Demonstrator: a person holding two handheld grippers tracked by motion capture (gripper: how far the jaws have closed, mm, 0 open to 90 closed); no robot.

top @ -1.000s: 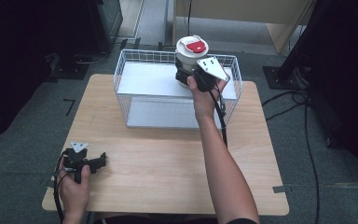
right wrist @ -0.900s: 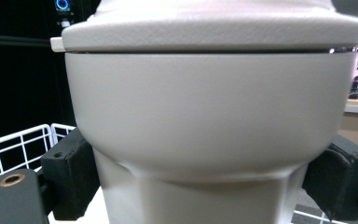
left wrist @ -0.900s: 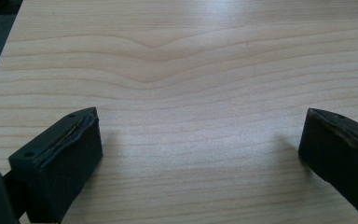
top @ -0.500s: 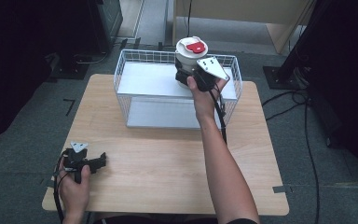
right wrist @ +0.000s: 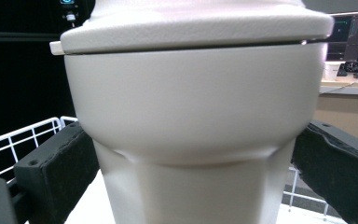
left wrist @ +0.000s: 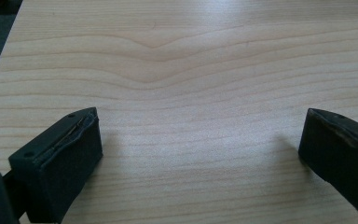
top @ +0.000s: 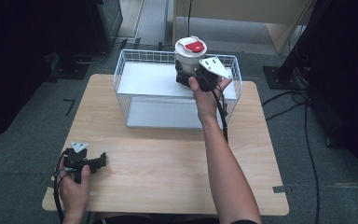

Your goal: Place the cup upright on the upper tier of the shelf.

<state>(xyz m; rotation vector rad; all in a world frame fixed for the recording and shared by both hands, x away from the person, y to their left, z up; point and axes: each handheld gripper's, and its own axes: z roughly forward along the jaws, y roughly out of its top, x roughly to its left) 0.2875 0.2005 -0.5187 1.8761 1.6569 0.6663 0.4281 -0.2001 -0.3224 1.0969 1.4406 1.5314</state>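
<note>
Pale wood counter (top: 168, 172) carries a white wire basket (top: 126, 74) at its far side, and over the basket's far right corner the right tongs (top: 182, 77) are clenched on a cream lidded cup (top: 189, 53) with a red tab. It is probably being set in or lifted out; either way it must stay upright and clear the rim. Left tongs (top: 100, 162) rest released near the front left corner.

Both forearms are bare, with no sleeve over them. Each hand carries a black claw topped by a grey three-cornered plate dotted with small holes: the left claw (top: 89, 162) and the right claw (top: 186, 77). A black cable trails from each. In the gripper views the jaws are blocky and matte black, with a textured inner face and a small screw hole on the upper surface.
</note>
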